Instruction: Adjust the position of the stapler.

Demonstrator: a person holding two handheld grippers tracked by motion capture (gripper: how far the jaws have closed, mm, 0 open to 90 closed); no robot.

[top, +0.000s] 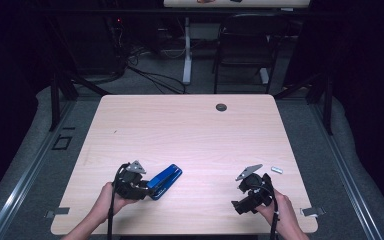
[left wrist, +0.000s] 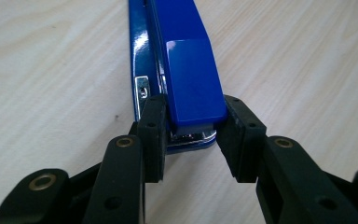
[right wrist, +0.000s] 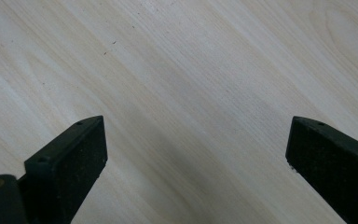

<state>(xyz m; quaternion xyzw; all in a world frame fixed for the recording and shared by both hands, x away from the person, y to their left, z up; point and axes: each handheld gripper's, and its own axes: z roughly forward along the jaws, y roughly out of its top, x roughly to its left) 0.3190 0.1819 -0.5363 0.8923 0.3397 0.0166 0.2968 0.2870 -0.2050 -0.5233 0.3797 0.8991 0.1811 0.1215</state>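
A blue stapler lies on the pale wooden table near its front left, angled up to the right. In the left gripper view the stapler runs away from the camera, and my left gripper has its two black pads against either side of the near end. From above, the left gripper sits at the stapler's lower-left end, held by a hand. My right gripper rests at the front right, far from the stapler. Its jaws stand wide apart over bare wood, so the right gripper is open with nothing between them.
A small silvery piece lies near the table's right edge, just beyond the right gripper. A round dark cap sits in the tabletop at the far side. A black chair and cables stand on the floor behind the table.
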